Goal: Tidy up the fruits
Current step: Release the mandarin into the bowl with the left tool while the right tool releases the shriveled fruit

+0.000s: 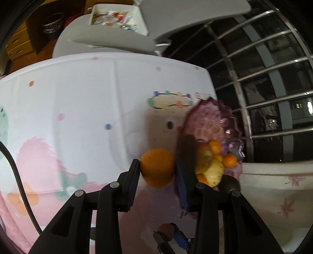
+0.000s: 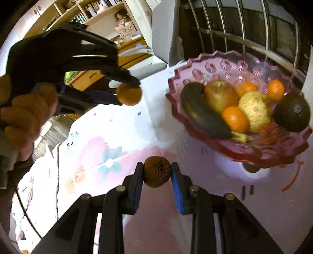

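Observation:
My left gripper point(image 1: 157, 169) is shut on an orange point(image 1: 157, 170) and holds it above the patterned cloth, left of the pink glass bowl point(image 1: 207, 119). From the right wrist view that same left gripper point(image 2: 130, 91) and its orange point(image 2: 129, 94) hang in the air at upper left, held by a hand point(image 2: 23, 119). My right gripper point(image 2: 157, 172) is shut on a small brown wrinkled fruit point(image 2: 156, 171), in front of and left of the pink bowl point(image 2: 242, 154). The bowl holds a dark cucumber-like fruit point(image 2: 203, 113), an apple point(image 2: 221, 95), small oranges, a yellow rough fruit and an avocado point(image 2: 291, 111).
A white cloth point(image 1: 82, 109) with pink and pastel prints covers the table. A barred window point(image 1: 273, 82) lies behind the bowl. Grey chair backs point(image 1: 109, 41) stand beyond the table's far edge. Wooden shelves point(image 2: 92, 11) fill the background at upper left.

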`<state>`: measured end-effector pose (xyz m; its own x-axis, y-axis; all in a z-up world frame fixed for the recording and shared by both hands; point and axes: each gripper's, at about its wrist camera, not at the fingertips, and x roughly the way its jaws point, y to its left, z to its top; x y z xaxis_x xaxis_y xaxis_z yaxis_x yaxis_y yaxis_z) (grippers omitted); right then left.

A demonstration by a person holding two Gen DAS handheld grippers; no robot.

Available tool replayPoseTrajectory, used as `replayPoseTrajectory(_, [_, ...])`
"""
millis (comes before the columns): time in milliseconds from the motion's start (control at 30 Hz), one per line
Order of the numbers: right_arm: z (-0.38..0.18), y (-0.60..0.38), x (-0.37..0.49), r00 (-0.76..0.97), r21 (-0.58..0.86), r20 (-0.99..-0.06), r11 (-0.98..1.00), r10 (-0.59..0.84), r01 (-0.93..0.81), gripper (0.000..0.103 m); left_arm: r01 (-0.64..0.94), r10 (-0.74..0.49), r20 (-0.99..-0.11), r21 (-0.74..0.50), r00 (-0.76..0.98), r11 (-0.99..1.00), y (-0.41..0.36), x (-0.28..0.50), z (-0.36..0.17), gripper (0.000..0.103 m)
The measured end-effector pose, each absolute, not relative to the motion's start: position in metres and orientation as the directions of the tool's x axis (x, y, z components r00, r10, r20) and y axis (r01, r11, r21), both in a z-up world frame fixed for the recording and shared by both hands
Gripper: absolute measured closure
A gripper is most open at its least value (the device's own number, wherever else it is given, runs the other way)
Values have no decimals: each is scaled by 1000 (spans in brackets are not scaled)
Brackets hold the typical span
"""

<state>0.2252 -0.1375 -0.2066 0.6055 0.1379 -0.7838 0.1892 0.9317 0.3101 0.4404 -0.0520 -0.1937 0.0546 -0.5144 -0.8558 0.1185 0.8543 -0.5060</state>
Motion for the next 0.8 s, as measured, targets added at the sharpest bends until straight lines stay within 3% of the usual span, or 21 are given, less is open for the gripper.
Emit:
replayPoseTrajectory(233, [-183, -176, 211, 667, 282, -744, 928, 52, 243, 75, 216, -565, -823, -543, 54, 811, -92, 428, -180, 68])
replayPoseTrajectory(667, [-181, -221, 198, 638, 252, -767, 882, -69, 398, 74, 346, -538, -842, -494, 38, 798, -145, 399, -177, 66])
replayPoseTrajectory(700, [-181, -223, 197, 630, 247, -773, 878, -77, 410, 73, 352, -533, -845, -487, 40, 799, -147, 397, -176, 62])
replayPoseTrajectory(800, [-181, -229, 197, 622, 259, -778, 859, -85, 442, 53, 366, -530, -845, -473, 70, 802, -147, 390, -166, 49])
